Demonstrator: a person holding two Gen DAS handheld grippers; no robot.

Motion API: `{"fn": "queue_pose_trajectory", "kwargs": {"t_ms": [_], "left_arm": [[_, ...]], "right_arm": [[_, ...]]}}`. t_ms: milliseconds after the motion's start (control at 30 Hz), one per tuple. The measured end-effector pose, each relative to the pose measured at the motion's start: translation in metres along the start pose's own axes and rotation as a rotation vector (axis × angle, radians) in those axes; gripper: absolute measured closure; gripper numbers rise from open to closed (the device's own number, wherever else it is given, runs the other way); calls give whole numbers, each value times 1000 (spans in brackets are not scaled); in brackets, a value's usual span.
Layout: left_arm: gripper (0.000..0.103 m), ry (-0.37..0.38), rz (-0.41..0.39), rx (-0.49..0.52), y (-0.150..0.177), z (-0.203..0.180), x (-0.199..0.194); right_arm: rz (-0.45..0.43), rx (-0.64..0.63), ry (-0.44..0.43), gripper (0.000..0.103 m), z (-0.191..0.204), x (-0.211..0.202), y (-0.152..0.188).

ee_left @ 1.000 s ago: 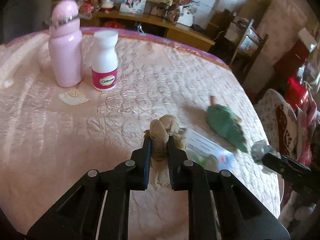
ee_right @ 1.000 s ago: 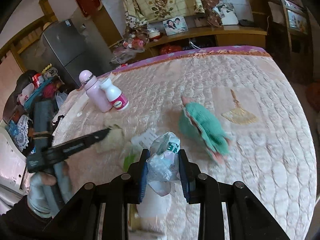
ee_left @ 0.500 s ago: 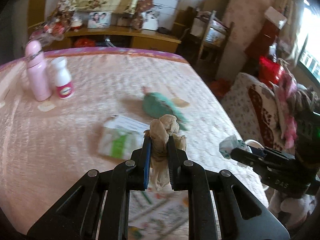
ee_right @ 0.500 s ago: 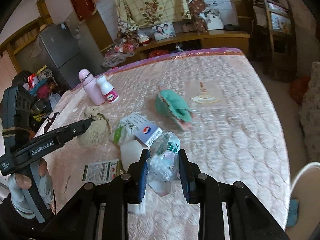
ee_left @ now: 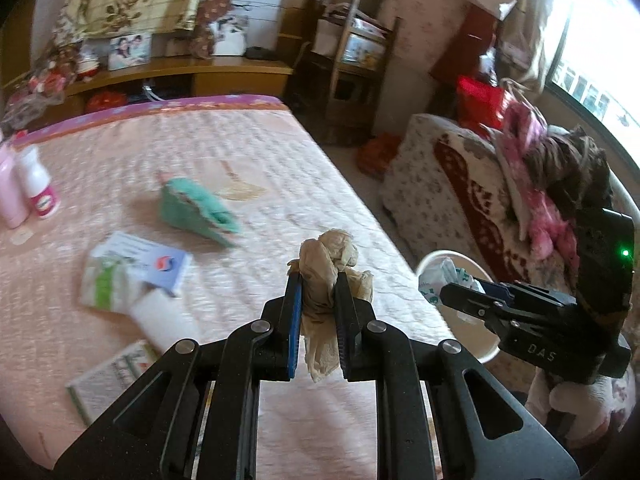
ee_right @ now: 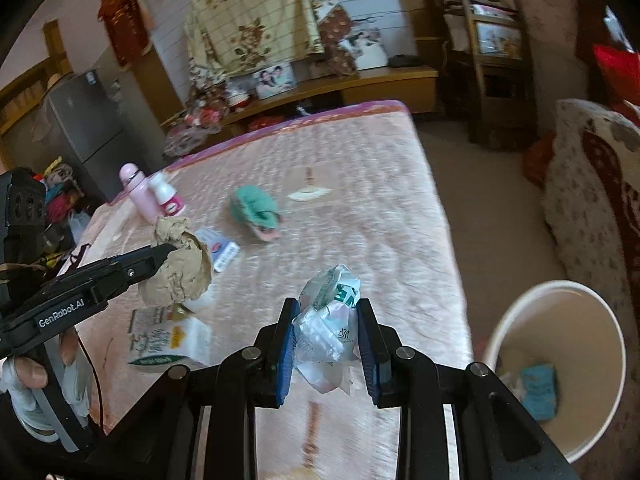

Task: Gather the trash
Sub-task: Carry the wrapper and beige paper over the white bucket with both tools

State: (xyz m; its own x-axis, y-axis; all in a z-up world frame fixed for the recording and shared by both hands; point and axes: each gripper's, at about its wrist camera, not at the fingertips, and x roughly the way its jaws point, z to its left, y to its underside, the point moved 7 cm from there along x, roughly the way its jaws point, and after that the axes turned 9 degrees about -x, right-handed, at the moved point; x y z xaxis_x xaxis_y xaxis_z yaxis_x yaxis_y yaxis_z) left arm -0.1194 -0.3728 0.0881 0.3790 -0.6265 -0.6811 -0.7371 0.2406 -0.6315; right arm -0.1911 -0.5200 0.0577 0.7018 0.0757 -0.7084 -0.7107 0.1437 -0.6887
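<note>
My left gripper [ee_left: 318, 280] is shut on a crumpled brown paper wad [ee_left: 326, 258], held above the pink quilted bed [ee_left: 248, 168]. The same paper wad [ee_right: 176, 268] shows in the right wrist view in that gripper [ee_right: 170, 248]. My right gripper [ee_right: 328, 306] is shut on a crumpled white-and-green plastic wrapper [ee_right: 328, 320] near the bed's right edge. In the left wrist view, that gripper [ee_left: 442, 292] holds the wrapper [ee_left: 444, 276] over the white bin [ee_left: 460, 258]. The white bin [ee_right: 560, 364] stands on the floor beside the bed, with a blue scrap [ee_right: 538, 388] inside.
On the bed lie a green slipper [ee_left: 196, 210], a white-and-blue box [ee_left: 148, 262], a green-and-white packet [ee_right: 168, 340], a leaflet [ee_left: 112, 380], a pink bottle [ee_right: 138, 192] and a white pill bottle [ee_right: 168, 198]. A floral sofa [ee_left: 460, 184] stands right of the bin.
Both grippers have swung right across the bed toward its right edge, each still holding its trash. The white bin has come into view beside the bed.
</note>
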Motion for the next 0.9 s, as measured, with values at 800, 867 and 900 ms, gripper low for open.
{"fn": "queue_pose_trajectory", "kwargs": {"t_ms": [800, 867, 900], "left_arm": [[90, 180, 198, 126, 42, -170, 110], [90, 191, 214, 123, 46, -178, 120], [90, 198, 222, 122, 47, -182, 124]], "right_arm": [[42, 241, 244, 76, -178, -64, 83], [49, 260, 257, 76, -188, -63, 88], [54, 271, 266, 76, -193, -62, 91]]}}
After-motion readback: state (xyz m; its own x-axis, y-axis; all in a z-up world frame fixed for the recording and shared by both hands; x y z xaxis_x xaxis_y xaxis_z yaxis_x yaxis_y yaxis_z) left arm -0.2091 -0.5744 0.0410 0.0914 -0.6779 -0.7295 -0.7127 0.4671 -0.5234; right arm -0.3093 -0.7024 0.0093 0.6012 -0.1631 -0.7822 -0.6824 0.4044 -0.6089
